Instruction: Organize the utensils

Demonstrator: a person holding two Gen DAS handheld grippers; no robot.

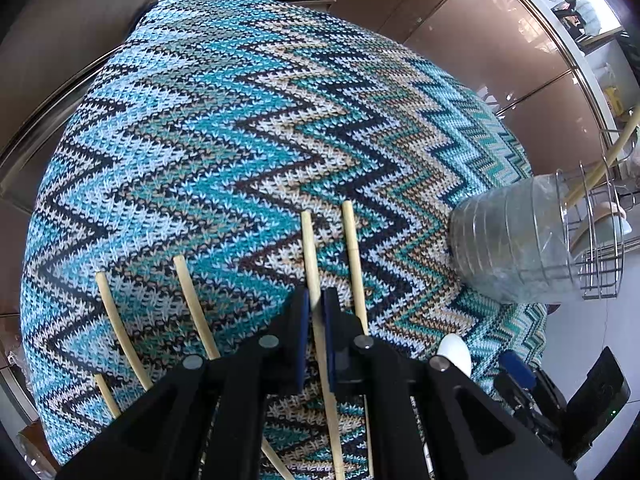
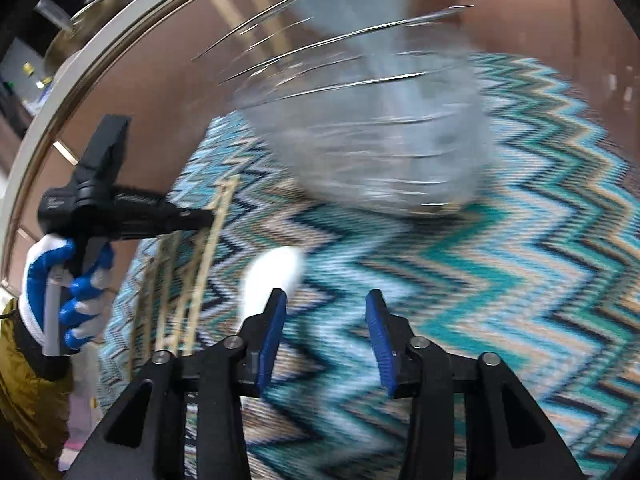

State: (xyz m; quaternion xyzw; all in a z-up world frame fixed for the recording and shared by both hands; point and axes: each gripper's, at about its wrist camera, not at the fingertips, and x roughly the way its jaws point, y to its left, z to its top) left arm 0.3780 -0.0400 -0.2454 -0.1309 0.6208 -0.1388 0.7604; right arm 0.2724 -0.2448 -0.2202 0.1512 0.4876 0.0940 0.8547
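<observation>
A chopstick (image 1: 316, 280) is clamped in the left tool (image 1: 316, 308); the right tool (image 2: 326, 304) gapes empty; no legible writing.

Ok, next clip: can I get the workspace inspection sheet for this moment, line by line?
Surface: zigzag knitted cloth in blue, teal and tan covers the table.
Job's things: several chopsticks lie on the cloth; one chopstick sits between the left gripper's fingers. A clear plastic container stands at the right with chopsticks already in it. A white spoon lies near the right gripper.
Clutter: wire rack beside the container.
Grippers: left gripper shut on the chopstick; right gripper open, holding nothing; its view is blurred.
Cables: nothing seen.
Surroundings: brown cabinet doors behind the table.
</observation>
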